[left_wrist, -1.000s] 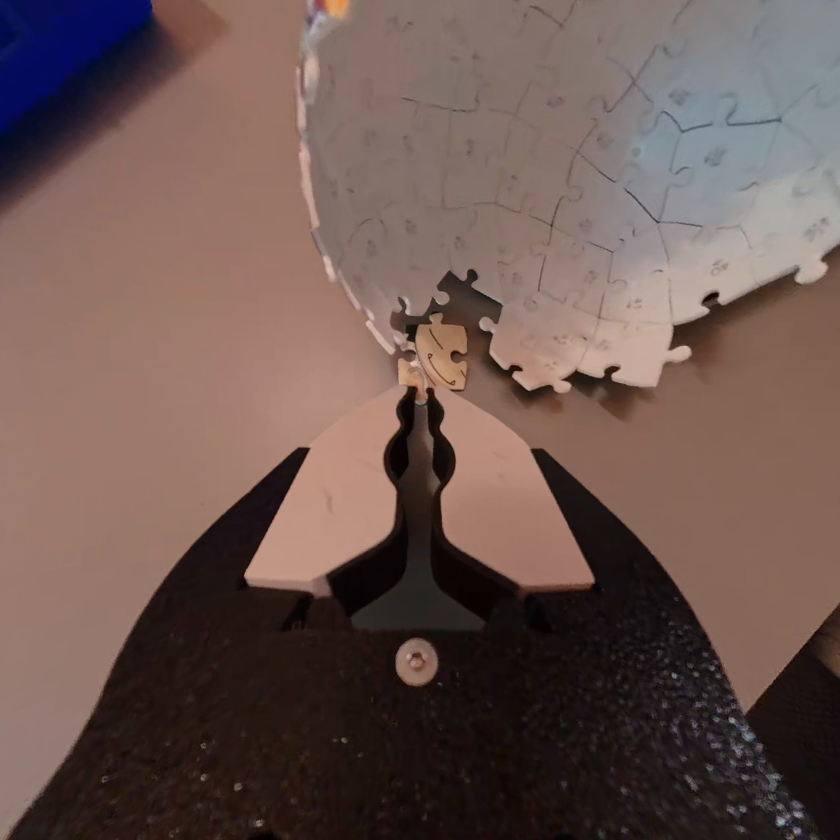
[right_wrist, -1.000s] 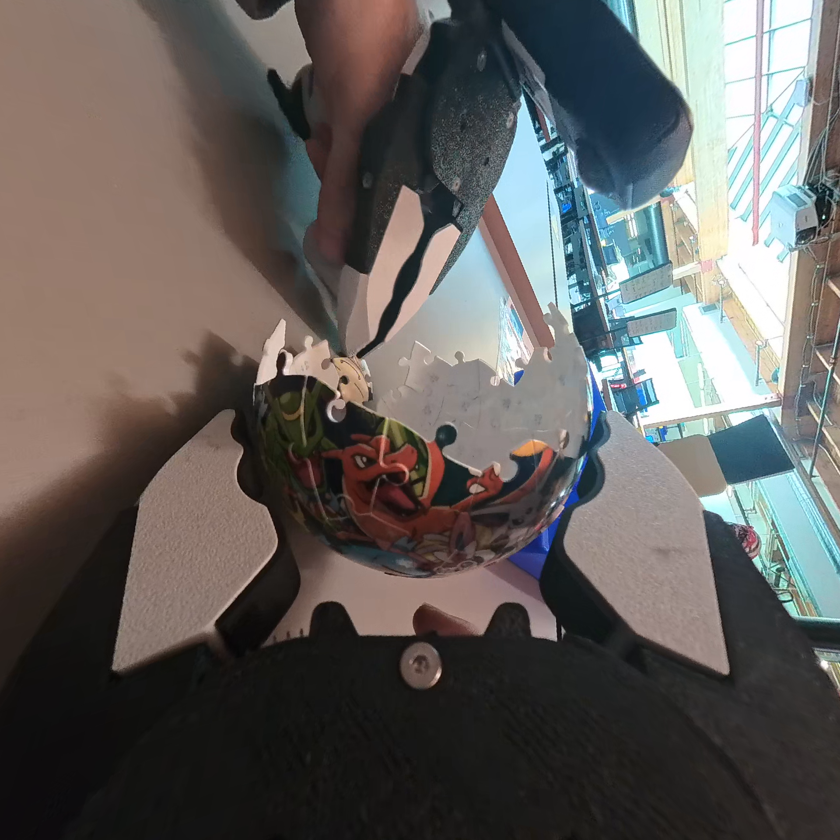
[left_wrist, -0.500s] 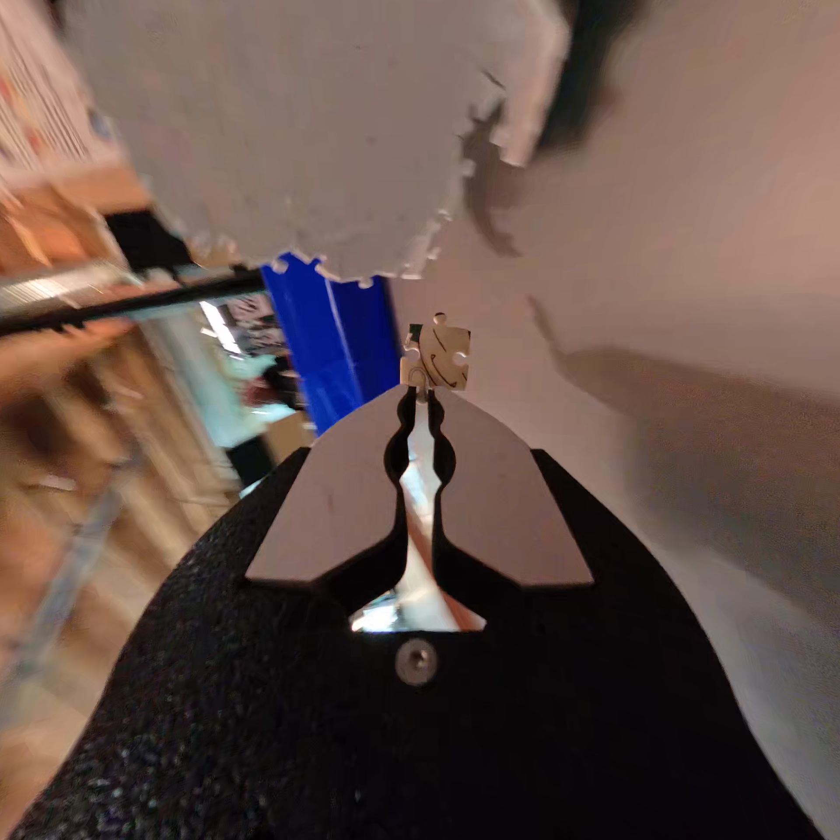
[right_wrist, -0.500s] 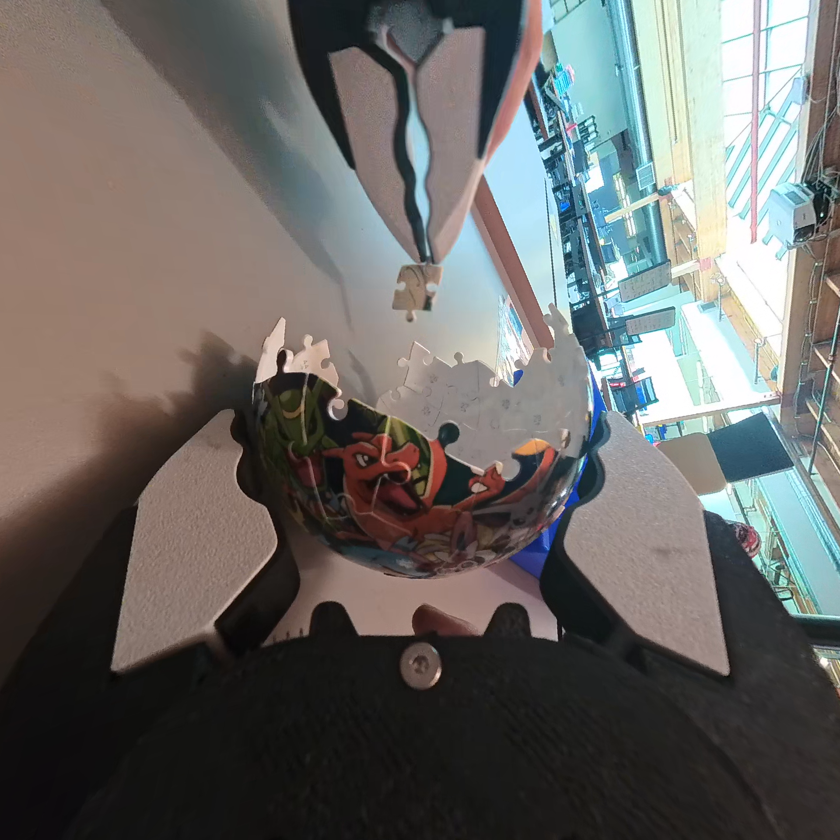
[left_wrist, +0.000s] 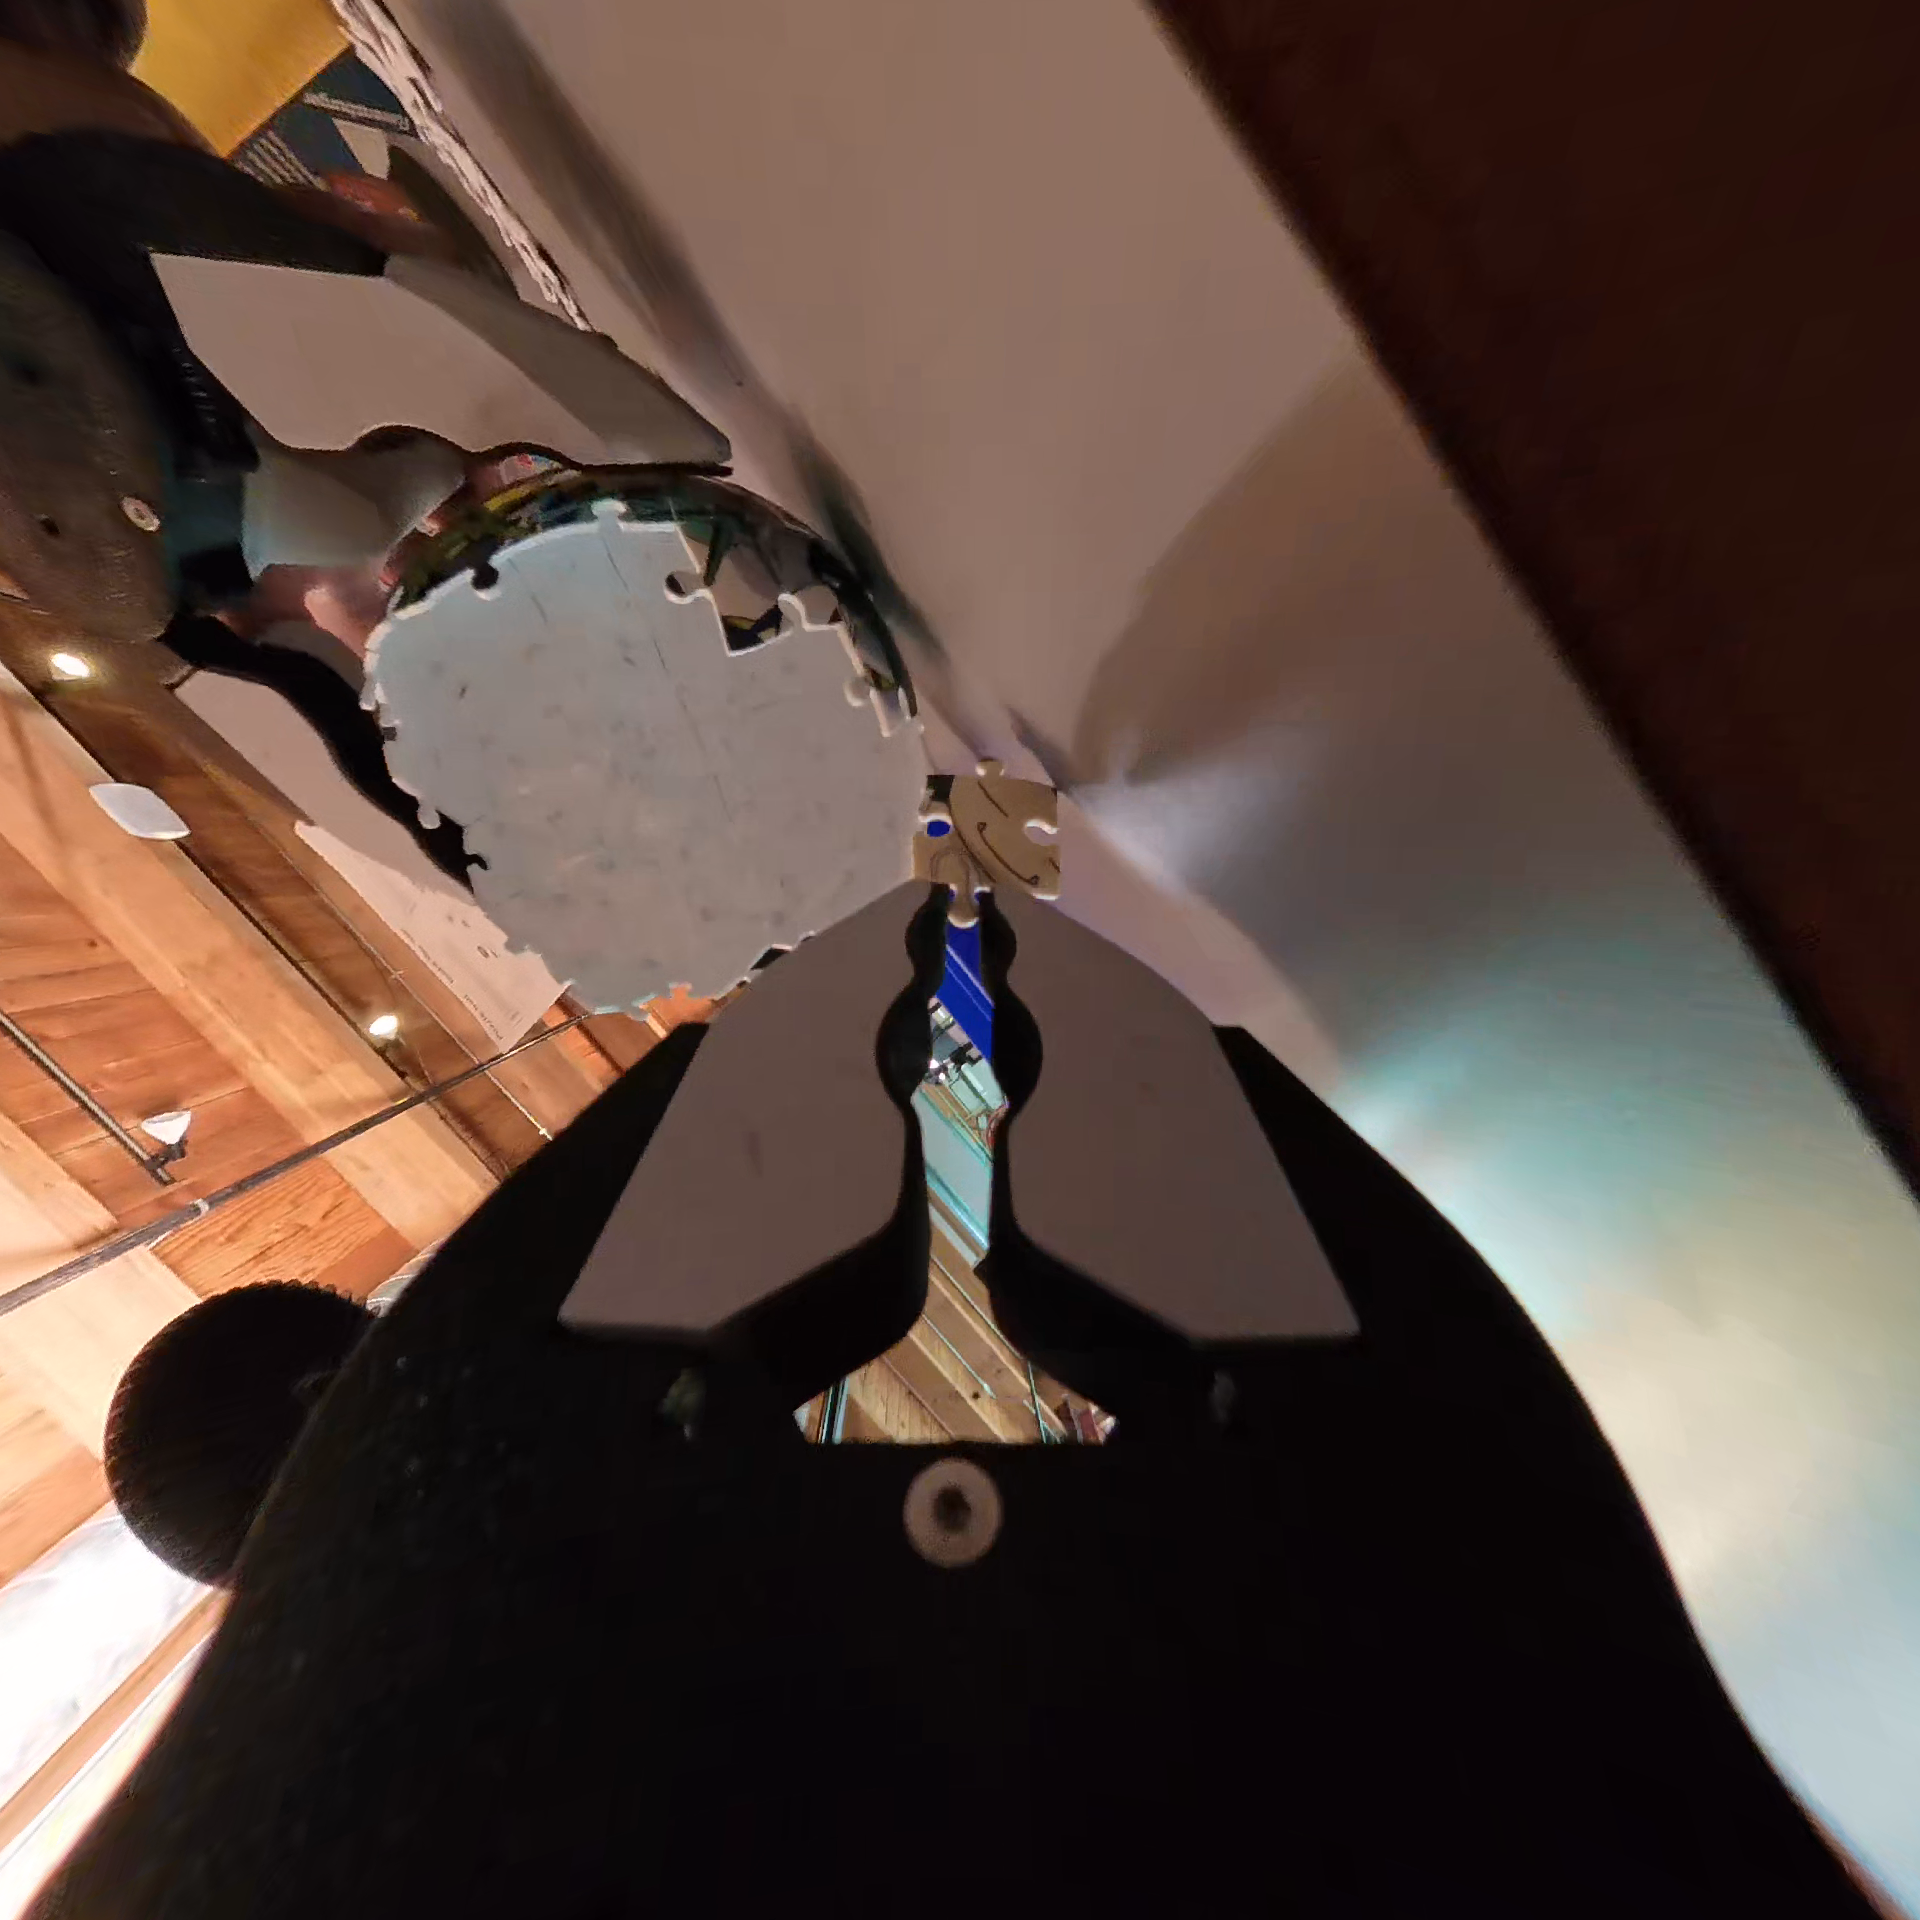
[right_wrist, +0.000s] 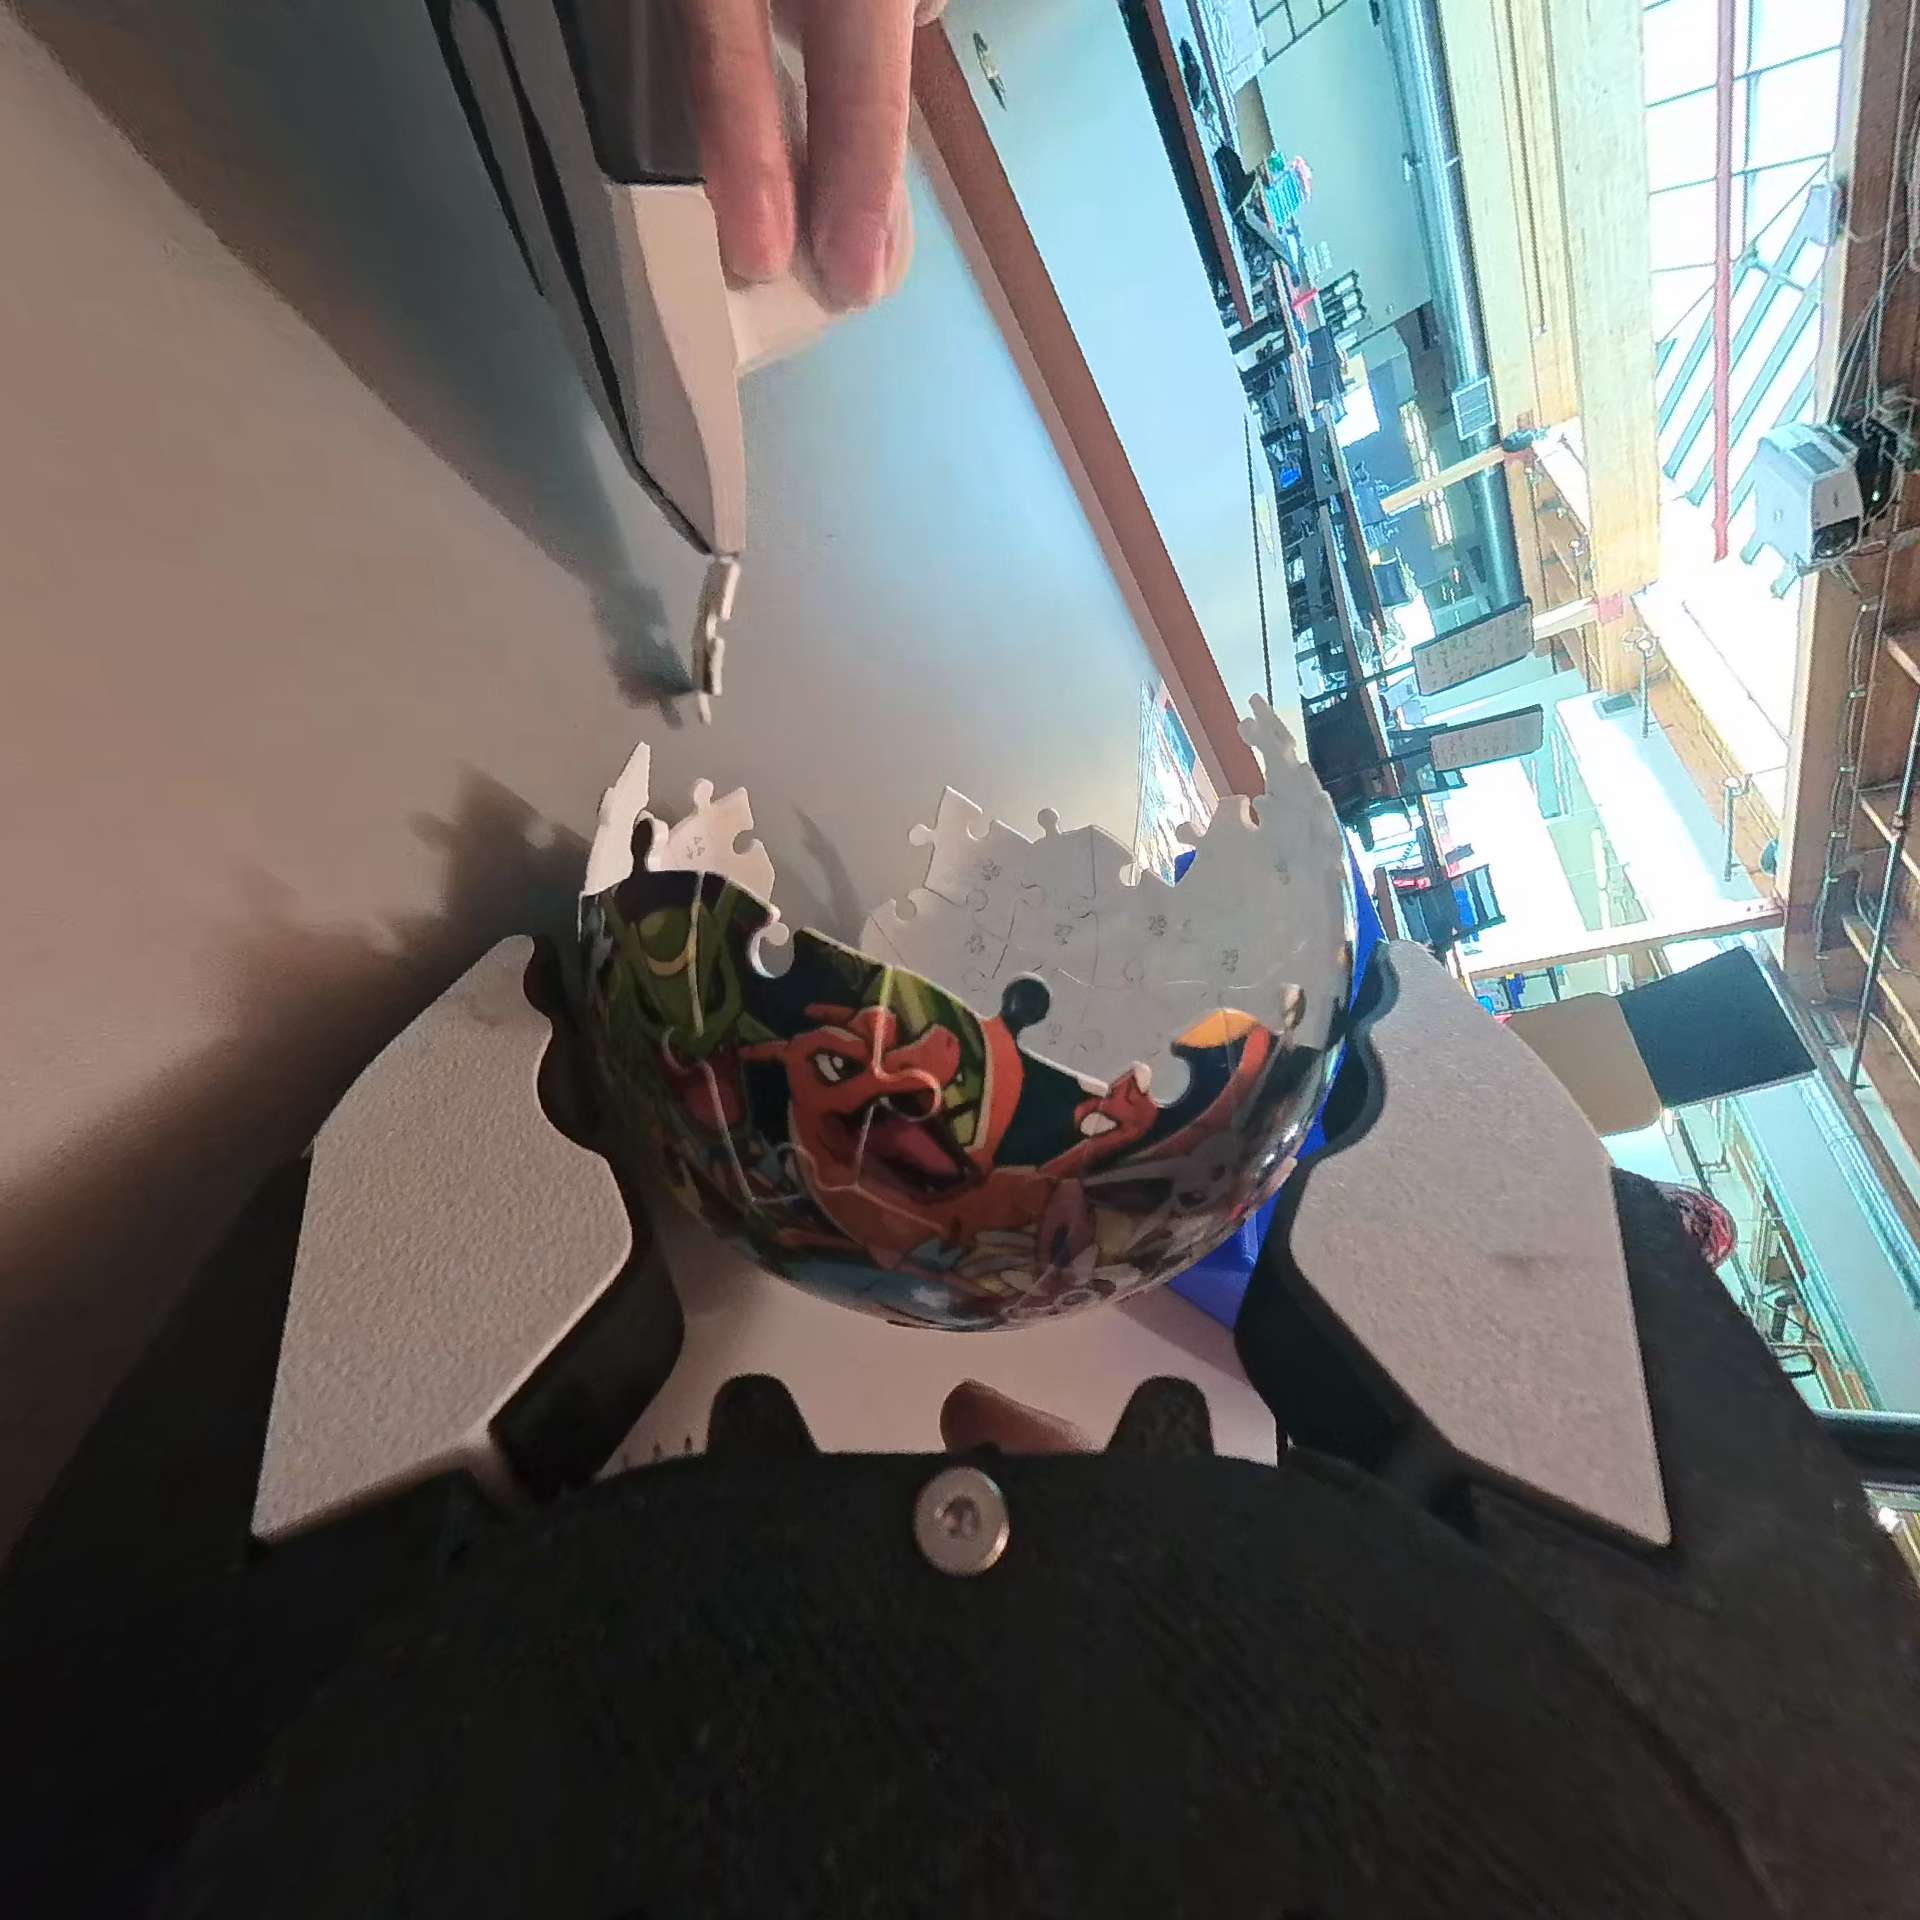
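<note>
My right gripper (right_wrist: 961, 1049) is shut on a half-built puzzle globe (right_wrist: 935, 1101), a bowl-shaped shell with a colourful cartoon outside and a white inside, open side facing away from me. The shell also shows in the left wrist view (left_wrist: 644, 769), white inside toward the camera, with the right gripper's finger (left_wrist: 436, 364) beside it. My left gripper (left_wrist: 961, 899) is shut on a single tan puzzle piece (left_wrist: 992, 836) held by its tab, just right of the shell's rim. In the right wrist view that piece (right_wrist: 715, 636) hangs edge-on a little above the shell's left rim.
A grey table top (right_wrist: 260, 520) with a red-brown edge (right_wrist: 1049, 343) lies behind the shell. A hand (right_wrist: 810, 145) grips the left gripper. A blue bin (right_wrist: 1210, 1283) peeks out behind the shell. A workshop with wooden walls and shelves lies beyond. Tip to tip, the grippers are about 10 cm apart.
The left gripper pulled the tan piece back from the shell's rim and turned it, so the piece now shows edge-on above the left rim. The right gripper held the shell still.
</note>
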